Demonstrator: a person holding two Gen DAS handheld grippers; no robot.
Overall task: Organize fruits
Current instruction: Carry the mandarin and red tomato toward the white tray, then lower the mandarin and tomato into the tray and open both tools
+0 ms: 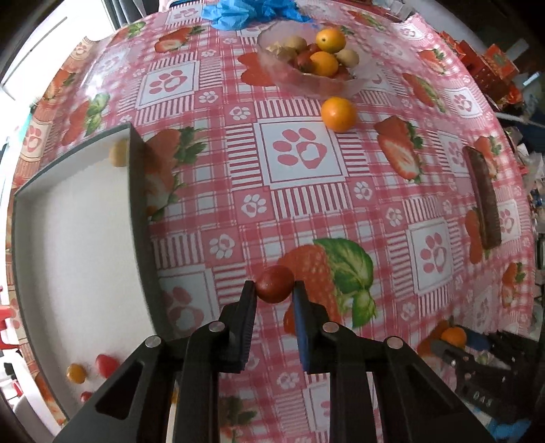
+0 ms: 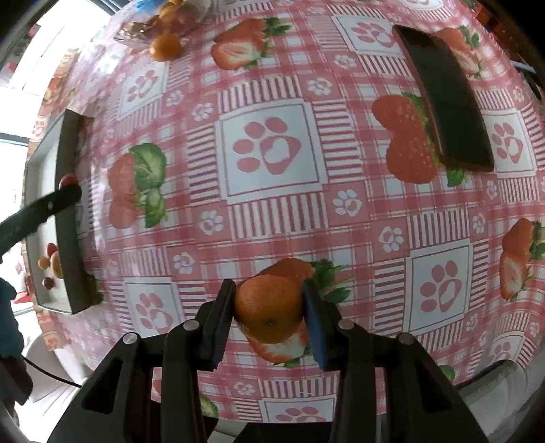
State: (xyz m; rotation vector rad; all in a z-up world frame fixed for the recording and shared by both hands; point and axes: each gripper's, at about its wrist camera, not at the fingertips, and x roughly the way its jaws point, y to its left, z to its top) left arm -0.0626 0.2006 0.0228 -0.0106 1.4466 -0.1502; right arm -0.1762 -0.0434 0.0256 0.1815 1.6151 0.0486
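Note:
My left gripper (image 1: 274, 289) is shut on a small red tomato (image 1: 274, 288), held above the patterned tablecloth just right of a white tray (image 1: 78, 238) with a dark rim. The tray holds a few small red and yellow fruits (image 1: 106, 365). My right gripper (image 2: 269, 300) is shut on an orange (image 2: 269, 308), held above the cloth. A glass bowl (image 1: 306, 80) of oranges and other fruits stands at the far side, with a loose orange (image 1: 338, 114) in front of it. In the right wrist view the tray (image 2: 69, 218) is at the left, with the left gripper (image 2: 64, 196) over it.
A dark flat bar (image 1: 483, 197) lies on the cloth at the right, also in the right wrist view (image 2: 449, 98). Blue crumpled plastic (image 1: 238, 13) lies beyond the bowl. Red boxes (image 1: 483, 64) stand past the table's far right edge.

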